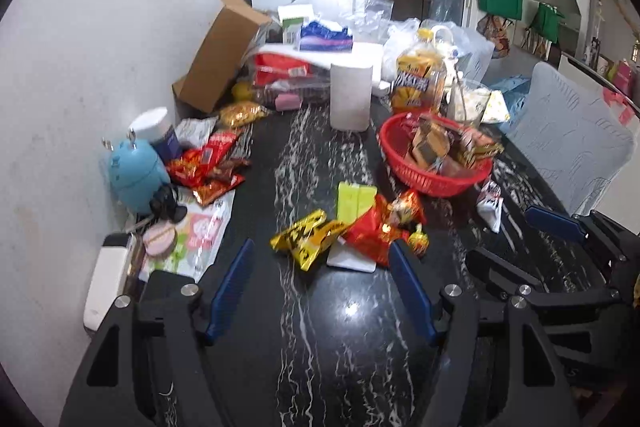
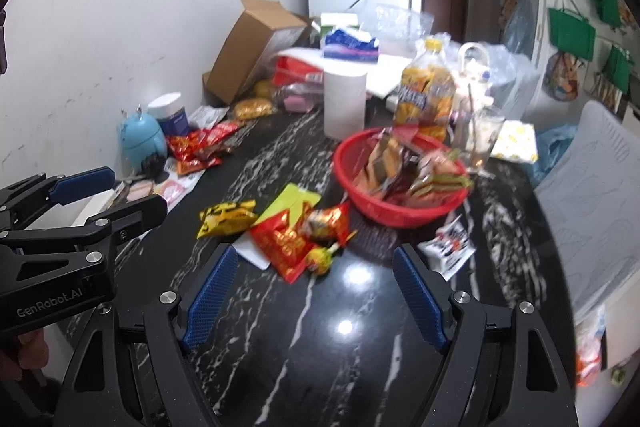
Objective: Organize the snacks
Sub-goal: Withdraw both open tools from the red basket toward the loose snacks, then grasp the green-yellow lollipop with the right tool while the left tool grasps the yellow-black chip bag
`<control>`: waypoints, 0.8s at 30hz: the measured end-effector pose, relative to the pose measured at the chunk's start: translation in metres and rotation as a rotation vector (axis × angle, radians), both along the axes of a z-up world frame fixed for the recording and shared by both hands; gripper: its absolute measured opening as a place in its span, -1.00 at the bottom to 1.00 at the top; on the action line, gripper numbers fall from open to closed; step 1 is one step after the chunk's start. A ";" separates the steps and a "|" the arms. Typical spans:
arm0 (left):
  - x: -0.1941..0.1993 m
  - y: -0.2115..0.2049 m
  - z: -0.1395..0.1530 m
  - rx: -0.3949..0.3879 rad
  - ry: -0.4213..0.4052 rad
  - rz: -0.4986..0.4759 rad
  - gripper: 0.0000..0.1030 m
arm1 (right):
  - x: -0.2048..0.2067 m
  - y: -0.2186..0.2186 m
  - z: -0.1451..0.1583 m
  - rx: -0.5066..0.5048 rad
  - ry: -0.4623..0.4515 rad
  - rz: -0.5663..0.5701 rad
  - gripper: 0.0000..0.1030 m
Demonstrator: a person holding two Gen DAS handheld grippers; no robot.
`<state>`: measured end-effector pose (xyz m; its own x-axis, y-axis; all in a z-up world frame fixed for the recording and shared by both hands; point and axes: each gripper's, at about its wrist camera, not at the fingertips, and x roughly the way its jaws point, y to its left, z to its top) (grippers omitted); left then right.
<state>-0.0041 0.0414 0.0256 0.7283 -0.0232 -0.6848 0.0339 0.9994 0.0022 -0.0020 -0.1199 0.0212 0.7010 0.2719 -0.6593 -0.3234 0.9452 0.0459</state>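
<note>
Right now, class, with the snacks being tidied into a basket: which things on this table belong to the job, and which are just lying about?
Belongs to the job:
red basket
yellow packet
red packet
lime-green packet
white packet

Just lying about:
paper roll
cardboard box
blue figurine
orange bottle

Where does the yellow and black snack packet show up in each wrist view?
Left wrist view: yellow and black snack packet lies lower centre, just beyond the open left gripper.
Right wrist view: same packet sits left of centre, at the loose pile's left edge.
Shared landmark: the red basket, behind and right.
</note>
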 end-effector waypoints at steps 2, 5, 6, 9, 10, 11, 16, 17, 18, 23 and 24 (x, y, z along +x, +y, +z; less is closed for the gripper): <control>0.004 0.004 -0.010 -0.006 0.022 0.004 0.33 | 0.004 0.004 -0.010 0.000 0.025 0.009 0.56; 0.010 0.007 -0.022 -0.017 0.053 0.007 0.33 | 0.011 0.008 -0.023 0.001 0.056 0.022 0.55; 0.013 0.009 -0.027 -0.022 0.065 0.008 0.33 | 0.012 0.009 -0.027 0.003 0.064 0.024 0.53; 0.023 0.012 -0.039 -0.039 0.096 0.010 0.33 | 0.020 0.013 -0.039 0.012 0.095 0.036 0.47; 0.026 0.014 -0.042 -0.042 0.102 0.010 0.33 | 0.023 0.014 -0.043 0.016 0.106 0.041 0.43; 0.029 0.015 -0.045 -0.045 0.108 0.010 0.33 | 0.026 0.015 -0.046 0.020 0.115 0.044 0.42; 0.047 0.018 -0.056 -0.052 0.126 0.005 0.33 | 0.042 0.018 -0.061 0.029 0.144 0.036 0.35; 0.051 0.018 -0.057 -0.053 0.130 0.005 0.33 | 0.046 0.017 -0.064 0.034 0.151 0.033 0.33; 0.055 0.018 -0.059 -0.054 0.134 0.004 0.33 | 0.050 0.017 -0.065 0.037 0.156 0.030 0.31; 0.074 0.018 -0.068 -0.044 0.146 -0.003 0.33 | 0.071 0.012 -0.077 0.050 0.193 0.010 0.18; 0.077 0.019 -0.071 -0.043 0.148 -0.006 0.33 | 0.074 0.011 -0.080 0.053 0.202 0.008 0.14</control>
